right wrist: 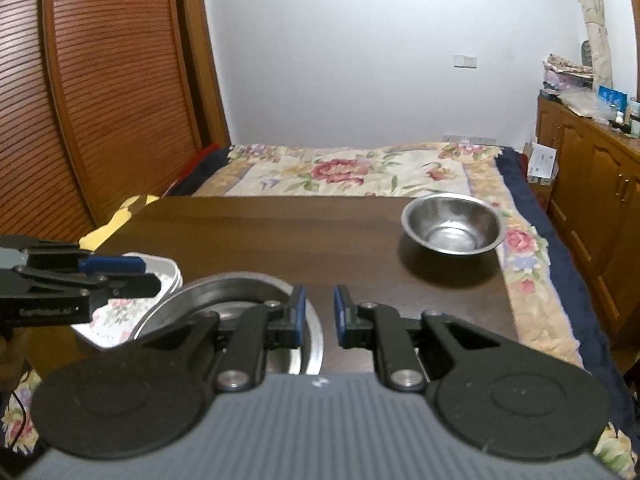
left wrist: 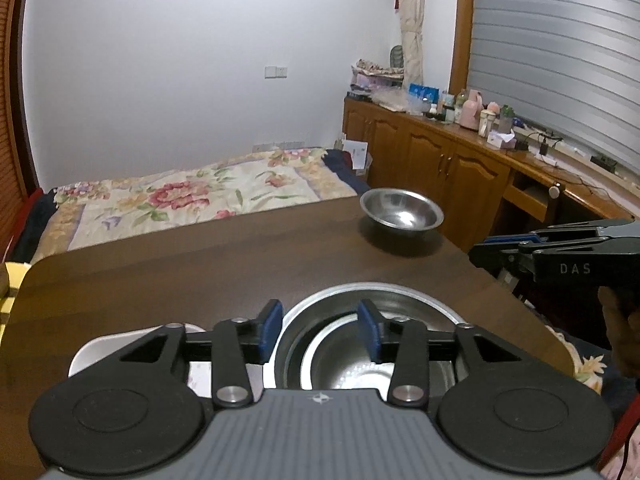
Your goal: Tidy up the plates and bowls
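Nested steel bowls sit at the tabletop's near edge beside white plates. Left gripper hovers above, jaws wide, empty; right gripper, jaws narrow, empty, likely targets the lone bowl.

- I see a dark brown wooden table with rounded corners carrying everything; it stands at the foot of a floral-covered bed.
- Near its far right corner sits a single steel bowl, upright, well apart from the rest.
- At the near edge rests a wide steel basin with a smaller steel bowl nested inside.
- Just beside that, on the left, lies a white rectangular plate with a flower print; I think another is stacked under it.
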Demonstrator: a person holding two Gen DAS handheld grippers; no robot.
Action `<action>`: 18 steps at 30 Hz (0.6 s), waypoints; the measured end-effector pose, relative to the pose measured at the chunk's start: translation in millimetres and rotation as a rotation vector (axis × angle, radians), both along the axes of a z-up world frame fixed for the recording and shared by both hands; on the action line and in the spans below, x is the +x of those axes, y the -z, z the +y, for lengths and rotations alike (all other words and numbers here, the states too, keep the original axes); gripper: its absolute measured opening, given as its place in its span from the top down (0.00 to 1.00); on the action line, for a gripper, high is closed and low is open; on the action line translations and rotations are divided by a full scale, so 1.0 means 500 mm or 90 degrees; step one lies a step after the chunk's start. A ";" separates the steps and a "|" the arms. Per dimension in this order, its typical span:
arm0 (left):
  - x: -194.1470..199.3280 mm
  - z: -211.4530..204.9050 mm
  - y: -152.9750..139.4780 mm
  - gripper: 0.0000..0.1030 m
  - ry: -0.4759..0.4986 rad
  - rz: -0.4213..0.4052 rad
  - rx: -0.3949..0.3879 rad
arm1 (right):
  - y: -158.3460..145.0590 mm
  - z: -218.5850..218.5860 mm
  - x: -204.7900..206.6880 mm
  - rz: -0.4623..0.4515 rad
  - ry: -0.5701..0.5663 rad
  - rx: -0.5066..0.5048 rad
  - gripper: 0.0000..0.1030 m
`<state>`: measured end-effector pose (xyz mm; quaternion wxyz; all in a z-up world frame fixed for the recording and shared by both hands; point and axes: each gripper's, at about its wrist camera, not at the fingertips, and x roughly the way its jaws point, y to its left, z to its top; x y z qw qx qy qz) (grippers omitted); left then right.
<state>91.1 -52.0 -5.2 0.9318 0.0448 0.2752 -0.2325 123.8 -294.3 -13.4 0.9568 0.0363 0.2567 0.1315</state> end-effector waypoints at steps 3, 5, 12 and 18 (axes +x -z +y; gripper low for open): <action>-0.004 -0.005 -0.017 0.46 0.005 -0.012 -0.007 | -0.008 -0.016 -0.004 -0.014 0.017 0.004 0.61; -0.005 -0.009 -0.027 0.39 0.007 -0.019 -0.010 | -0.014 -0.025 -0.006 -0.022 0.028 0.003 0.57; -0.005 -0.029 -0.057 0.26 0.019 -0.042 -0.014 | -0.028 -0.052 -0.004 -0.048 0.057 -0.004 0.40; 0.002 -0.052 -0.073 0.16 0.034 -0.057 -0.012 | -0.029 -0.069 0.002 -0.065 0.077 -0.018 0.28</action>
